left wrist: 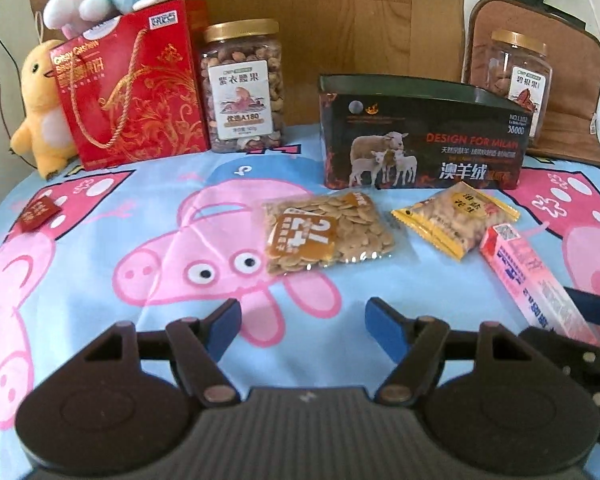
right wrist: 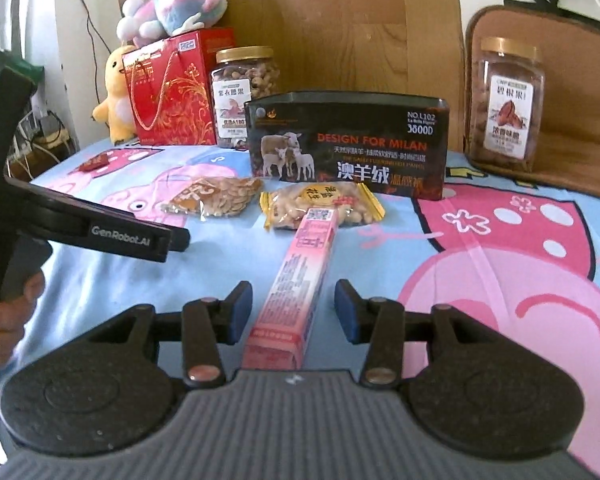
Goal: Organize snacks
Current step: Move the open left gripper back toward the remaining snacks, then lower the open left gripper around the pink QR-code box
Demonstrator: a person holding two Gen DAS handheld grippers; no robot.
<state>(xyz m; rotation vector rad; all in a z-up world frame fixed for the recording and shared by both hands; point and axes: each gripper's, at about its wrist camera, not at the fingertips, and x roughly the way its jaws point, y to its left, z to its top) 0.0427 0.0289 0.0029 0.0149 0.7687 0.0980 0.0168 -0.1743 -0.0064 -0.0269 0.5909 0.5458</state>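
Note:
A long pink snack box [right wrist: 300, 276] lies on the cartoon-pig cloth, running between the fingers of my right gripper [right wrist: 293, 308], which is open around it without touching. The box also shows in the left wrist view [left wrist: 540, 280]. A clear seed packet [left wrist: 326, 232] [right wrist: 212, 196] and a yellow peanut packet [left wrist: 456, 216] [right wrist: 320, 200] lie in front of a black tin box [left wrist: 420, 136] [right wrist: 348, 144]. My left gripper [left wrist: 303, 326] is open and empty above the cloth, short of the seed packet.
A red gift bag [left wrist: 132, 84], a nut jar [left wrist: 244, 88] and plush toys [left wrist: 40, 108] stand at the back left. A second nut jar [right wrist: 508, 104] stands back right on a brown cushion [right wrist: 572, 80]. Small red packets [left wrist: 40, 212] lie at the left.

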